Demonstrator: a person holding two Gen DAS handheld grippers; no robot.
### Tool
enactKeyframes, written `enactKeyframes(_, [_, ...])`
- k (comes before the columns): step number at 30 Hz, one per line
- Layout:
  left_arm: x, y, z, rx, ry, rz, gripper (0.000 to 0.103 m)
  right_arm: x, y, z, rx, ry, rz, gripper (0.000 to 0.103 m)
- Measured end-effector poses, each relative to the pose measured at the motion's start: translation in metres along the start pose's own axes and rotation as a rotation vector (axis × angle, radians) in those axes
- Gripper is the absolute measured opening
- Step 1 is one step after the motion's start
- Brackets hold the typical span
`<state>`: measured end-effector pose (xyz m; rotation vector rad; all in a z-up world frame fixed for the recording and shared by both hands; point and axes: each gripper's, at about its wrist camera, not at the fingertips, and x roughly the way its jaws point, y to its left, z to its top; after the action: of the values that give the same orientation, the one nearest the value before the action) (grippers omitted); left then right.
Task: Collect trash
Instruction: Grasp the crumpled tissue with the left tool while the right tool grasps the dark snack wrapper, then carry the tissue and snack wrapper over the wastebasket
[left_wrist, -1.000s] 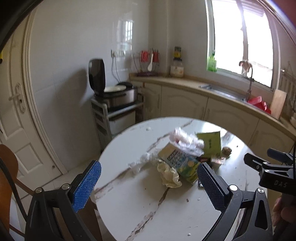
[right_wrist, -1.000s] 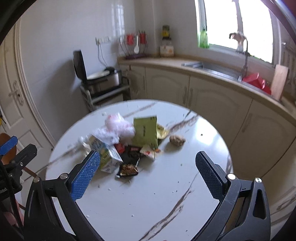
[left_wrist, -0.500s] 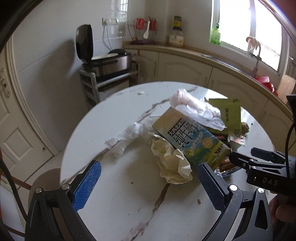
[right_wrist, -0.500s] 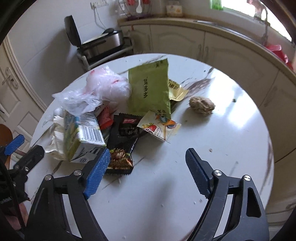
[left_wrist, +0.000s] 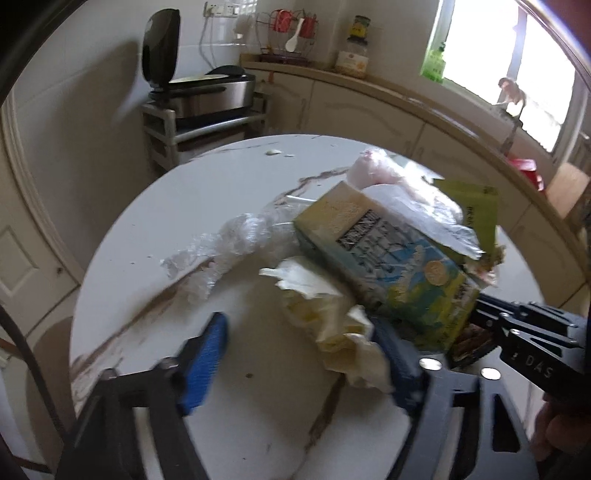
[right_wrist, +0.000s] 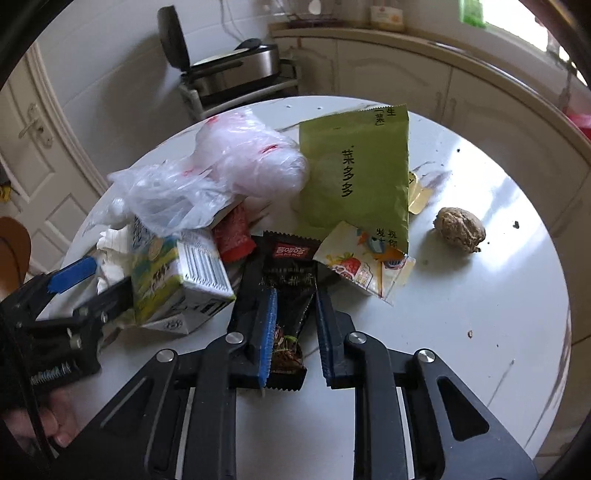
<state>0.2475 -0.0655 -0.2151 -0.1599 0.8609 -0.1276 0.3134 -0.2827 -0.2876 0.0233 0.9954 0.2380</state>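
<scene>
Nearest me, my right gripper (right_wrist: 293, 328) straddles the black wrapper (right_wrist: 282, 295), one blue pad on each side of its lower half. The jaws are narrowed but I see gaps to the foil, so I judge them not yet clenched on it; the wrapper lies flat on the table (right_wrist: 480, 332), which is why I come at it low and along its length.

My left gripper (left_wrist: 299, 354) is half spread beside the tissue (left_wrist: 332, 325). Its right finger is against the crumpled paper and its left finger stands clear over bare marble, so it grips nothing. I place it there because the tissue is the loosest piece on that edge of the pile.

Just beyond, the carton (right_wrist: 177, 280) lies on its side against the tissue, with the clear bag (right_wrist: 207, 177) draped over its top. The green packet (right_wrist: 354, 177) lies flat behind the wrapper, overlapping a small strawberry sachet (right_wrist: 364, 266). A brown lump (right_wrist: 461, 229) sits apart to the right.

All the trash is on the table; I see no bin.
</scene>
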Motion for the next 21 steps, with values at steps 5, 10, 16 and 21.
enactKeyframes(5, [-0.003,0.004,-0.003,0.01,-0.005,-0.061,0.031,-0.009,-0.011,-0.005,0.051,-0.013,0.07,0.008])
enactKeyframes(10, [-0.01,0.02,-0.011,-0.004,-0.014,-0.082,0.022,-0.021,-0.022,-0.019,0.079,-0.019,0.091,0.006])
enactKeyframes(16, [-0.026,0.028,-0.025,0.008,-0.021,-0.081,0.018,-0.029,-0.026,-0.032,0.1,-0.021,0.1,0.006])
enactKeyframes(21, [-0.051,0.024,-0.04,0.017,-0.028,-0.072,0.017,-0.033,-0.027,-0.039,0.103,-0.018,0.115,0.006])
